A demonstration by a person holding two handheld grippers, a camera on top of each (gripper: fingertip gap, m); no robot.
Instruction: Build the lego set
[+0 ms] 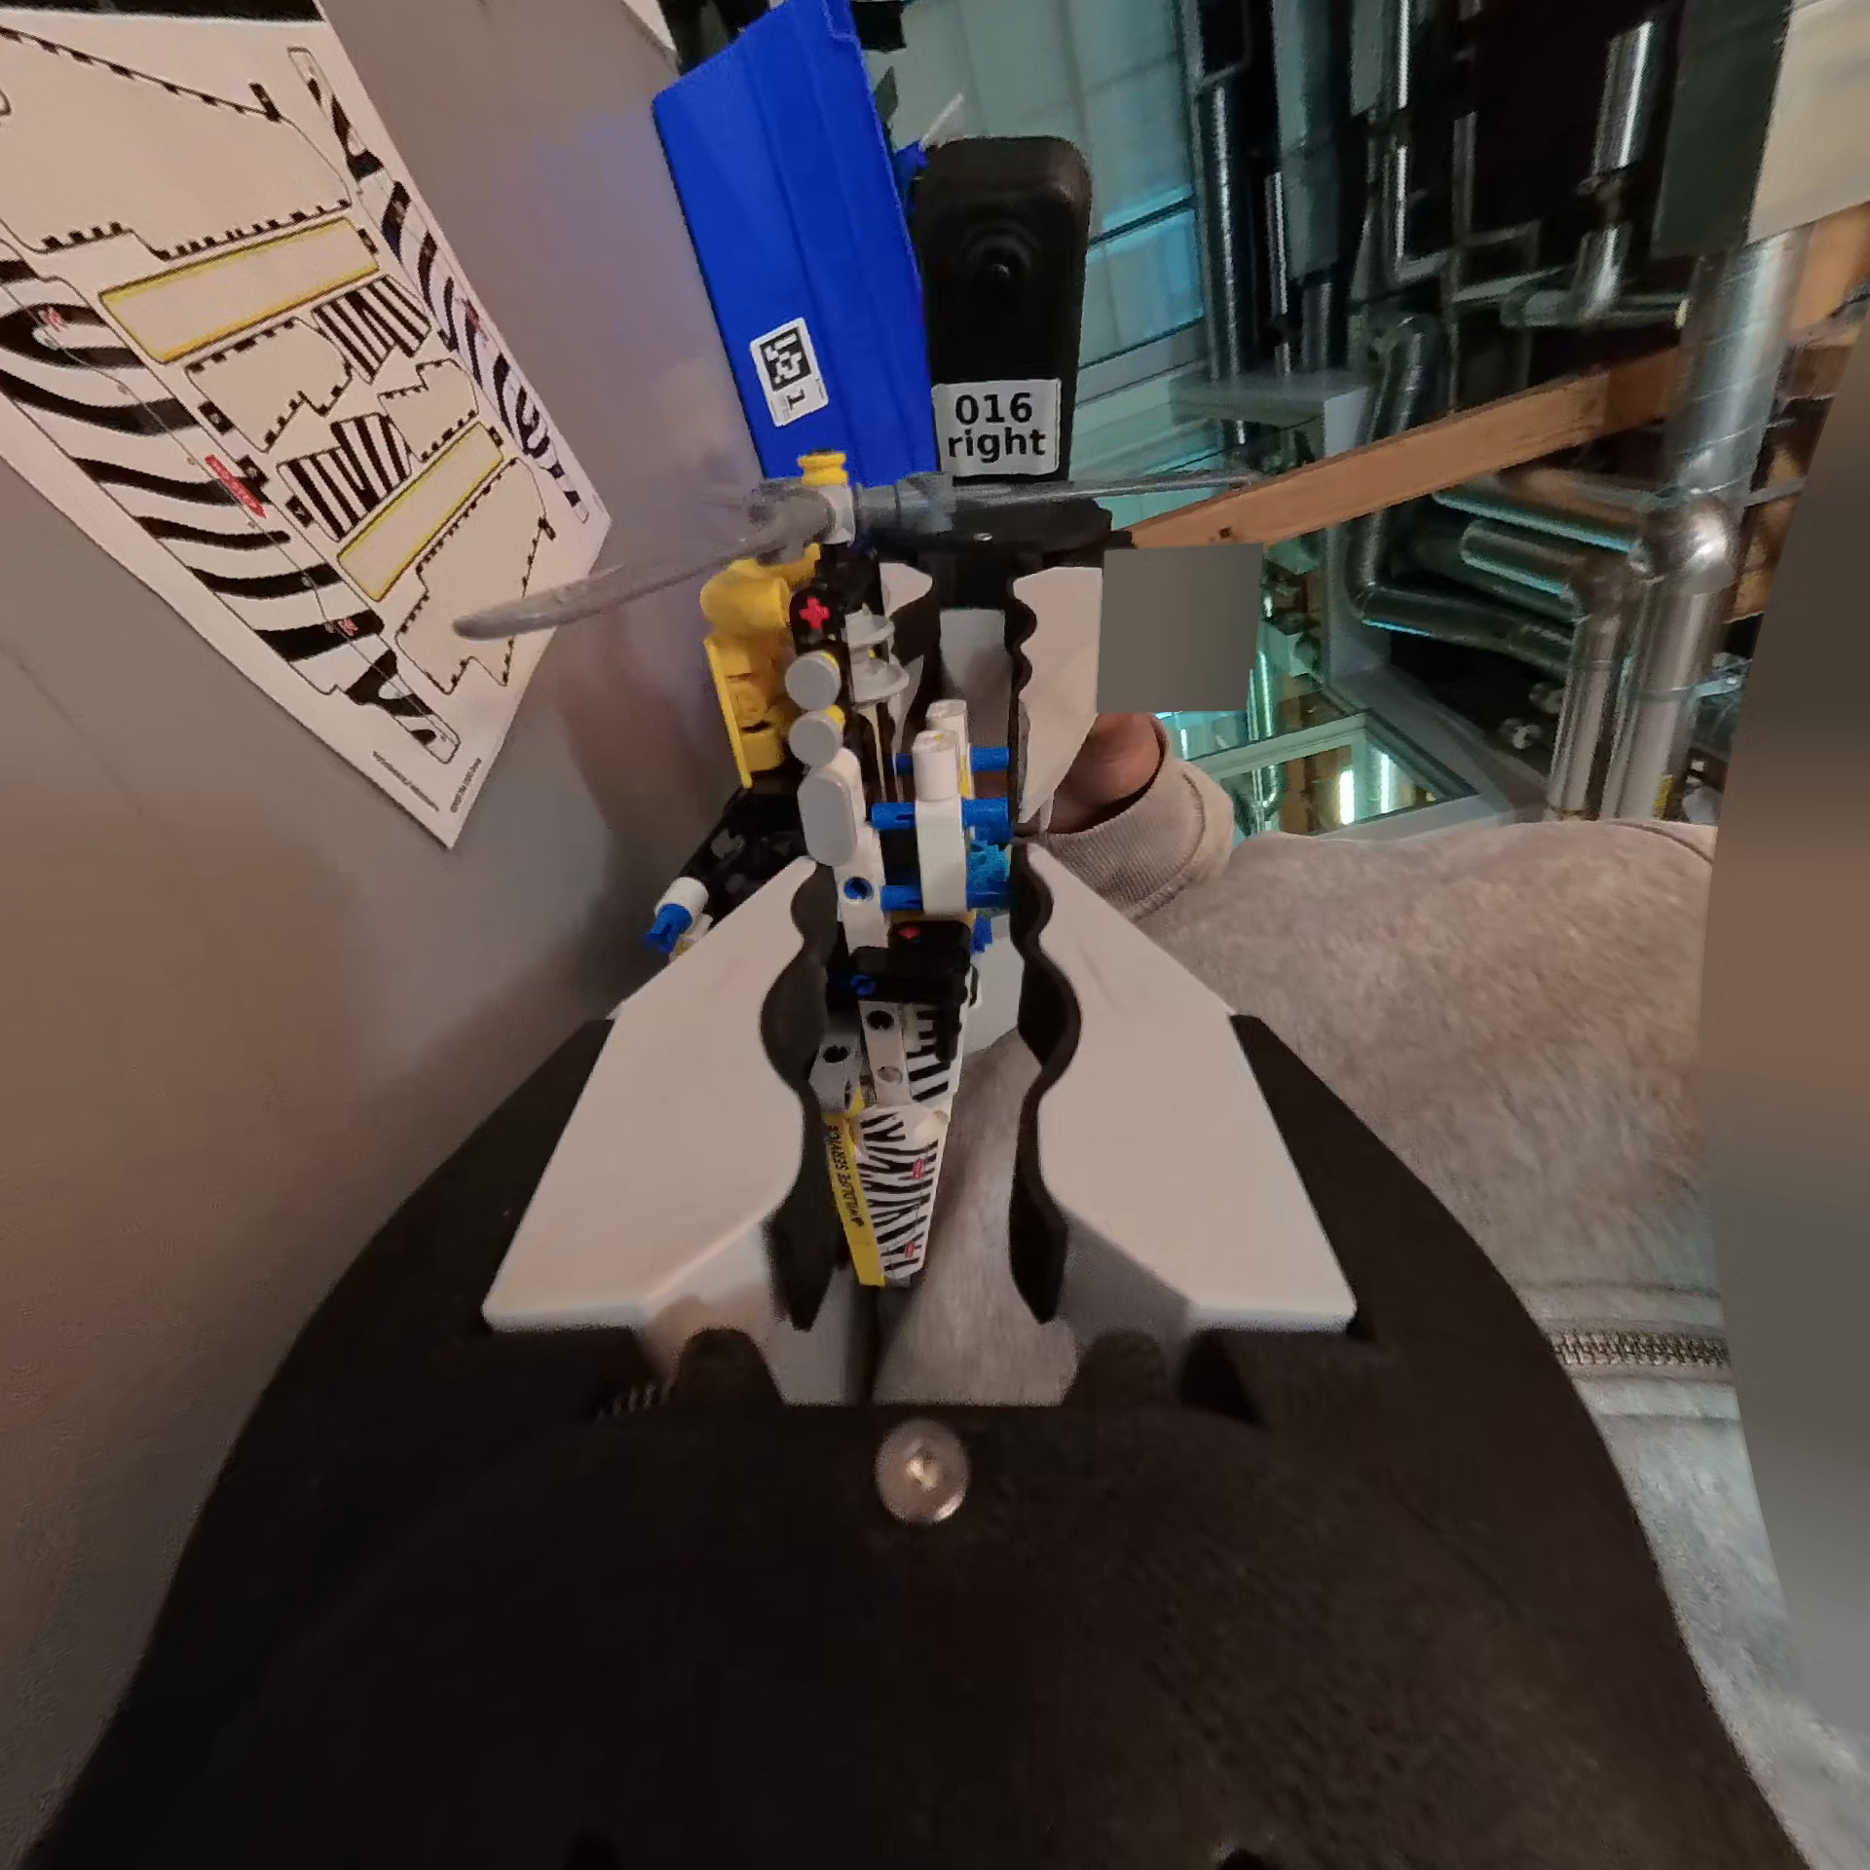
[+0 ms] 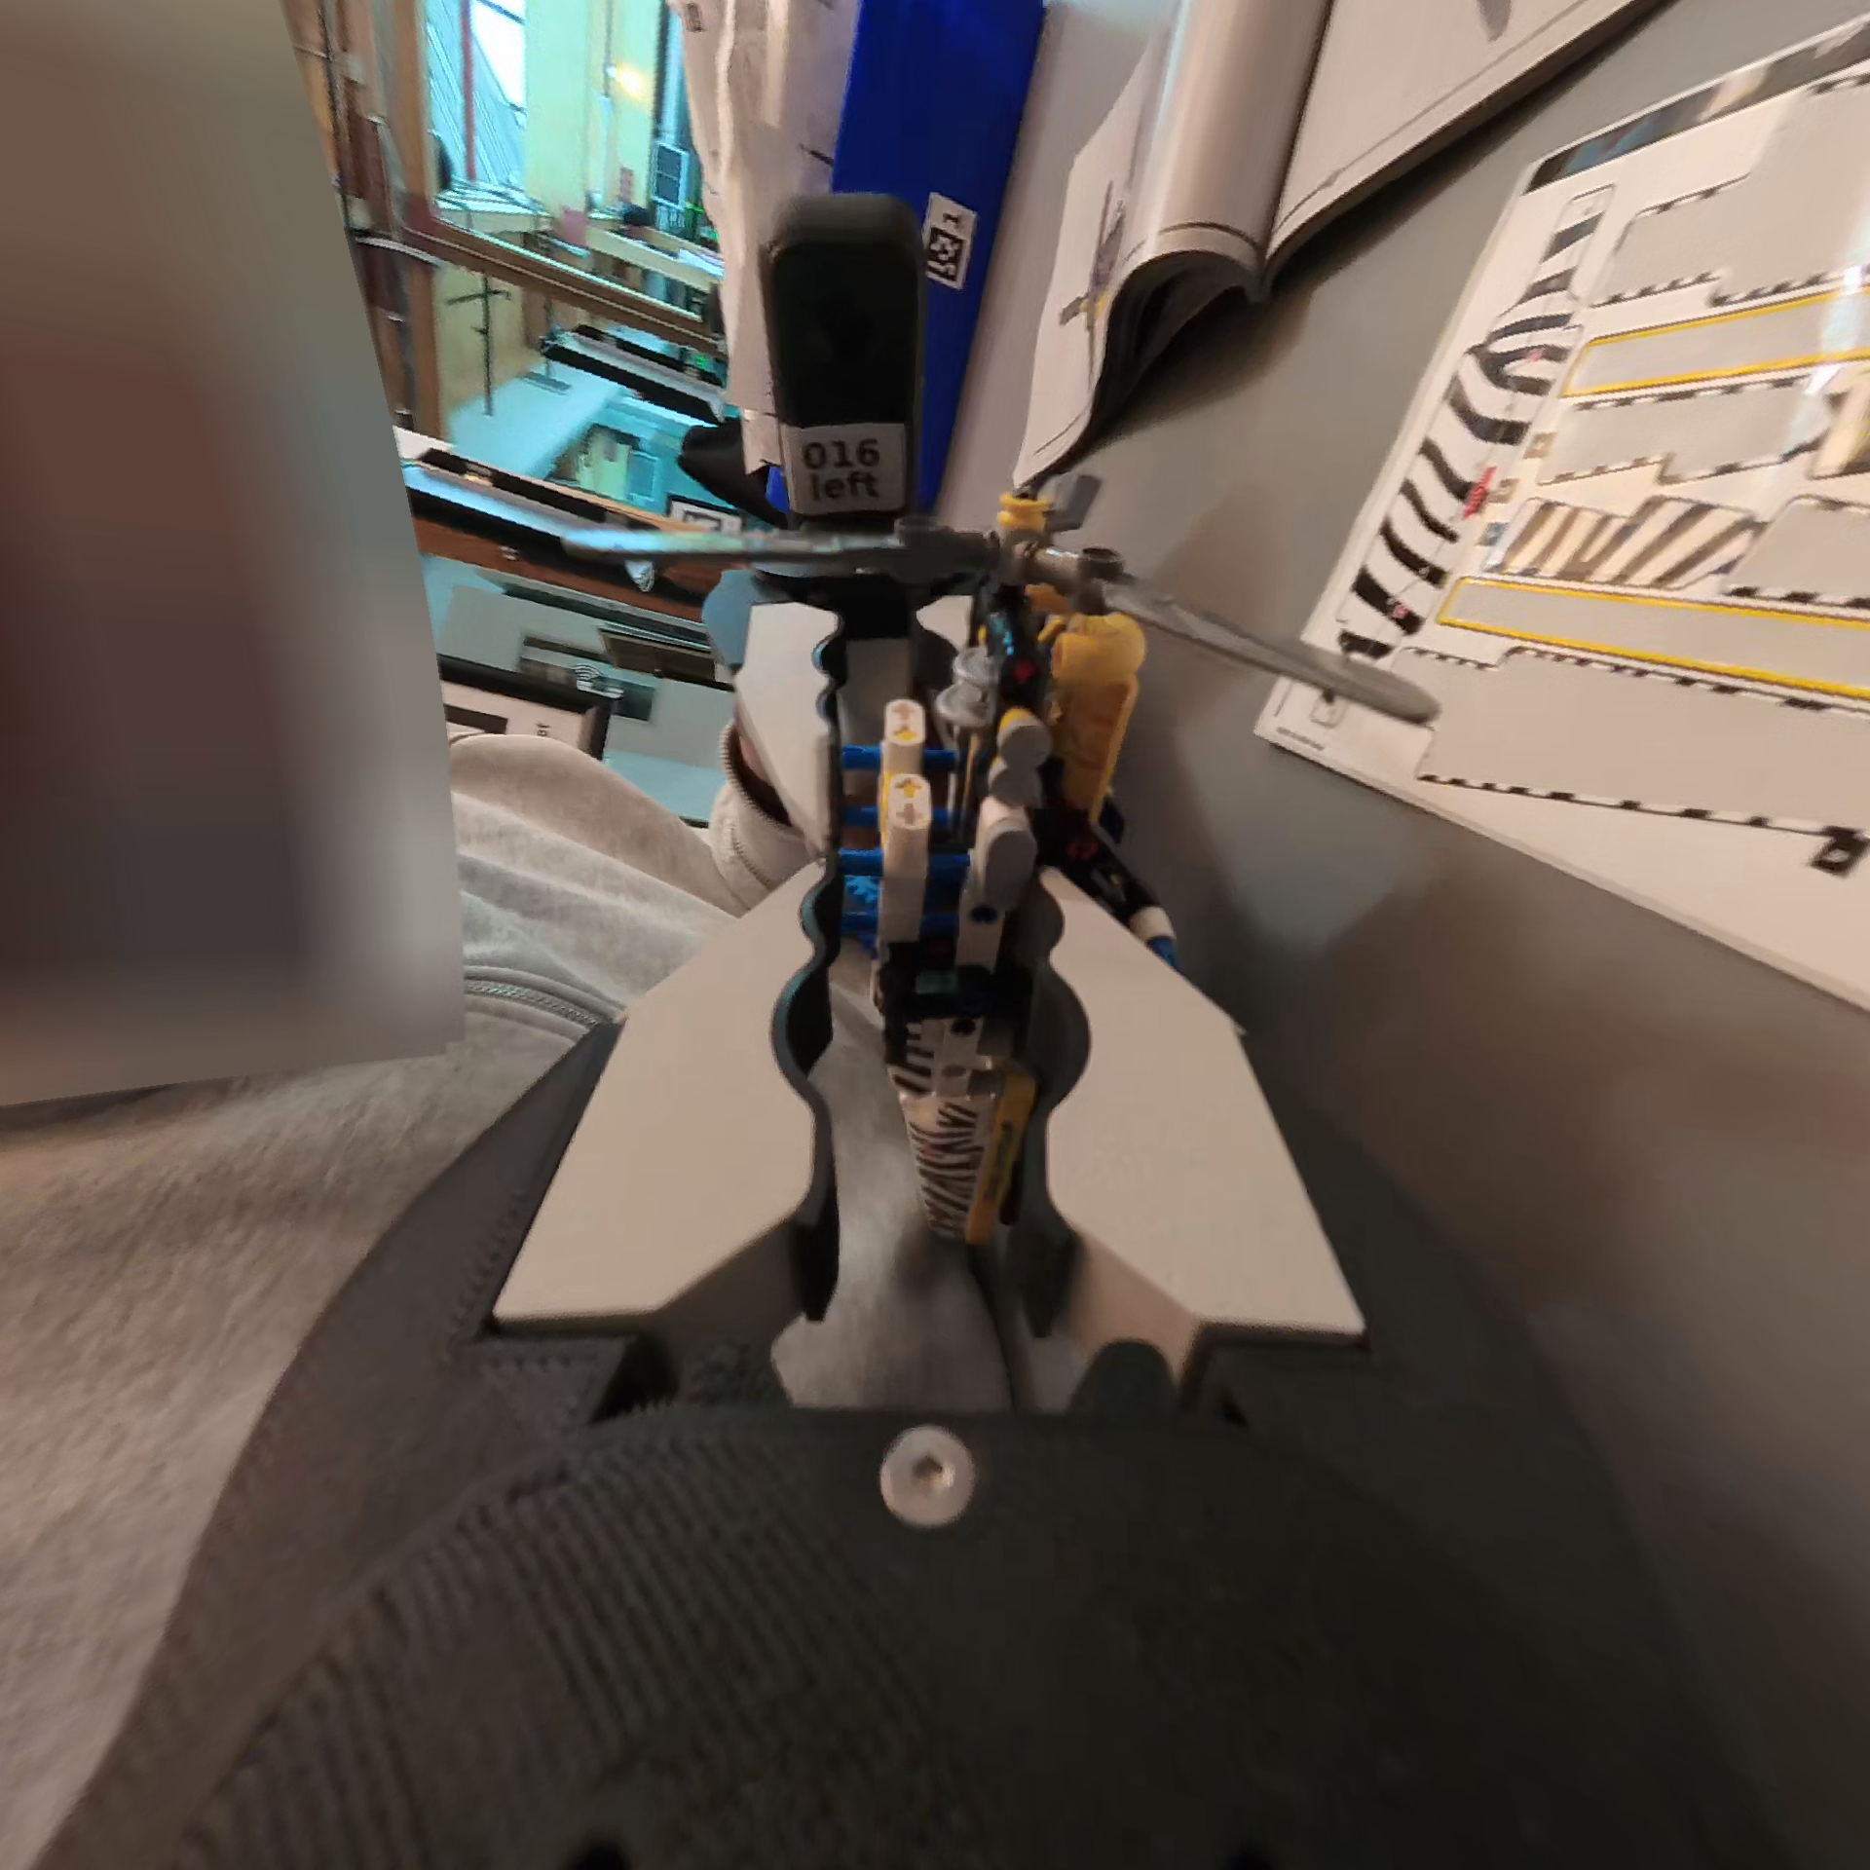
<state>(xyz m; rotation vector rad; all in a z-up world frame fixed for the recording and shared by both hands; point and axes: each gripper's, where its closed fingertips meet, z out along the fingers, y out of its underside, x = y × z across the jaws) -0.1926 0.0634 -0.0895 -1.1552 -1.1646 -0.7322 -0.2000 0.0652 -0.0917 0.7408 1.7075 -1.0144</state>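
Observation:
A lego helicopter [image 1: 941, 840] with a white and blue frame, a yellow cabin part [image 1: 749, 648], a zebra-striped tail [image 1: 901, 1184] and grey rotor blades [image 1: 567, 607] is held in the air between both grippers, which face each other. My left gripper [image 1: 916, 870] is shut on its body near the blue pins. My right gripper [image 2: 936, 890] is shut on the same helicopter [image 2: 911, 840] from the opposite side. The right gripper also shows in the left wrist view [image 1: 971, 749]. The left gripper's fingers [image 2: 784, 688] show in the right wrist view. The rotor [image 2: 1275, 648] sticks out sideways.
A sticker sheet [image 1: 253, 405] with zebra stripes lies on the grey table [image 1: 202, 1012] and also shows in the right wrist view [image 2: 1619, 506]. A blue bin [image 1: 799, 253] and an open instruction booklet [image 2: 1214, 152] are behind it. A person's grey sweatshirt [image 1: 1417, 1012] is close by. The grippers are tip to tip, or close to it.

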